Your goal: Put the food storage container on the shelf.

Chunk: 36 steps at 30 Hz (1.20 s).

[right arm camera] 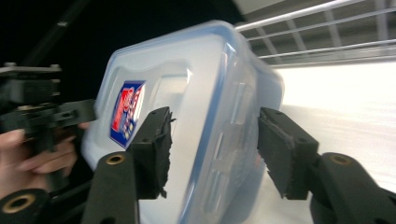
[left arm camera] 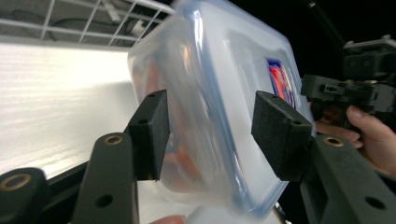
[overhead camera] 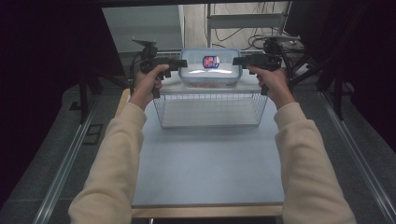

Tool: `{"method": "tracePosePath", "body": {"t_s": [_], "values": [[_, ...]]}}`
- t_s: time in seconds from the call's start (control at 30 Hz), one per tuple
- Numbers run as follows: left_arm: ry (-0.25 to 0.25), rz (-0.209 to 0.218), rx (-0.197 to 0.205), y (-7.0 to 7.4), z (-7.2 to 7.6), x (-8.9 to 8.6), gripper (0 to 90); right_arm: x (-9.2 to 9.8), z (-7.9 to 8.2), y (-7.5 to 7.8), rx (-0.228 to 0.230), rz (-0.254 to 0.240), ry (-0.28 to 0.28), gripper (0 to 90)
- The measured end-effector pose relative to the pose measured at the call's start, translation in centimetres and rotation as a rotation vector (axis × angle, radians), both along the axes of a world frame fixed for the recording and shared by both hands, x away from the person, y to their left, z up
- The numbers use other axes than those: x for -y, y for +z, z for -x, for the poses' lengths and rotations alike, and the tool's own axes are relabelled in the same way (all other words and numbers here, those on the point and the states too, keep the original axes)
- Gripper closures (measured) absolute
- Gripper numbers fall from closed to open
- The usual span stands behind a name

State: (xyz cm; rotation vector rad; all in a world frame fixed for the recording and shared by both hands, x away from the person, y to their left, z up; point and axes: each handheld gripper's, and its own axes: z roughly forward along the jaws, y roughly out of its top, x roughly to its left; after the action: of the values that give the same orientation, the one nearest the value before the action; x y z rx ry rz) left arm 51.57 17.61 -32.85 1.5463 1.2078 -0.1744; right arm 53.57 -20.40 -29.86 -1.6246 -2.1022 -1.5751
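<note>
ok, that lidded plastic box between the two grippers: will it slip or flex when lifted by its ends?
Probably slippery: the box has smooth, glossy translucent walls, and the jaws stand at its rounded ends. Likely fairly stiff, since the blue-rimmed lid is on and should brace the walls. Weight is hard to judge; something reddish shows inside, so it may not be empty.

The box [overhead camera: 209, 68] is glossy translucent plastic with a smooth blue-rimmed lid; the basket [overhead camera: 211, 110] is white-coated wire; the worktop [overhead camera: 208, 163] is matt, wood-edged; tool pads [left arm camera: 150, 133] look rough and matt black.
</note>
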Motion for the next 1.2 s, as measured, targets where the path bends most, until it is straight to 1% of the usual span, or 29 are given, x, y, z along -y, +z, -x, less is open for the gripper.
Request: {"method": "tracePosePath", "body": {"t_s": [0.03,0.07,0.1,0.2,0.3,0.33,0.4,0.43,0.47,0.5,0.57,0.6,0.63,0.67,0.7,0.77,0.83,0.9,0.97,1.07,1.2], "values": [[-0.005,0.007,-0.008,-0.2,-0.1,0.2,41.8,-0.1,-0.1,-0.2,-0.001,0.022,-0.013,44.8],[-0.003,0.015,-0.012,-0.3,-0.2,0.2,40.2,-0.1,-0.2,-0.4,-0.009,0.001,-0.019,44.6],[-0.003,0.021,-0.014,-0.4,-0.2,0.2,40.3,-0.1,-0.2,-0.5,0.000,-0.002,-0.031,44.5],[-0.014,0.030,-0.015,-0.5,-0.1,0.1,40.3,-0.1,-0.2,-0.5,0.008,-0.001,-0.037,42.7],[-0.021,0.030,-0.013,-0.6,0.0,0.1,39.5,-0.1,-0.1,-0.4,0.019,-0.001,-0.027,40.0],[-0.008,0.027,0.001,-0.5,0.2,0.0,38.5,-0.1,0.0,-0.4,0.029,-0.001,-0.034,39.1],[0.016,0.035,0.029,-0.2,0.7,-0.1,38.3,0.2,0.3,-0.1,0.066,-0.003,-0.049,36.7],[0.023,0.026,0.045,0.0,1.0,-0.2,37.6,0.3,0.5,0.1,0.087,-0.005,-0.051,36.3],[0.032,-0.001,0.066,0.3,1.4,-0.2,36.6,0.6,0.8,0.3,0.108,-0.013,-0.051,36.3],[0.046,-0.022,0.087,0.6,1.9,-0.2,36.0,0.8,1.2,0.5,0.125,-0.019,-0.040,35.9],[0.069,-0.038,0.123,1.0,2.9,-0.3,34.7,1.1,2.0,0.8,0.159,0.001,-0.021,34.3],[0.069,-0.039,0.139,1.2,3.6,-0.5,33.5,1.2,2.6,1.0,0.178,0.022,-0.008,33.6],[0.069,-0.048,0.157,1.3,4.2,-0.6,33.2,1.3,3.2,1.0,0.193,0.038,0.006,32.8],[0.072,-0.069,0.177,1.4,5.1,-0.7,33.0,1.5,3.8,1.0,0.208,0.052,0.022,32.2],[0.076,-0.073,0.187,1.4,5.7,-0.7,32.9,1.6,4.6,0.9,0.223,0.063,0.037,31.2],[0.070,-0.096,0.207,1.2,7.2,-0.7,32.3,1.9,5.7,0.7,0.234,0.062,0.060,29.4],[0.067,-0.106,0.219,0.9,8.6,-0.6,31.8,2.2,7.0,0.4,0.246,0.067,0.080,28.4],[0.046,-0.125,0.226,0.4,9.9,-0.4,31.5,2.6,8.3,0.0,0.262,0.083,0.096,27.5],[0.034,-0.152,0.238,-0.2,11.1,-0.2,30.8,3.0,9.4,-0.5,0.274,0.078,0.114,26.9],[0.011,-0.177,0.248,-1.0,12.7,0.1,30.5,3.7,10.9,-1.4,0.285,0.073,0.132,26.3],[-0.014,-0.212,0.263,-2.2,14.6,0.7,30.3,4.5,12.7,-3.0,0.293,0.092,0.160,25.9]]}}
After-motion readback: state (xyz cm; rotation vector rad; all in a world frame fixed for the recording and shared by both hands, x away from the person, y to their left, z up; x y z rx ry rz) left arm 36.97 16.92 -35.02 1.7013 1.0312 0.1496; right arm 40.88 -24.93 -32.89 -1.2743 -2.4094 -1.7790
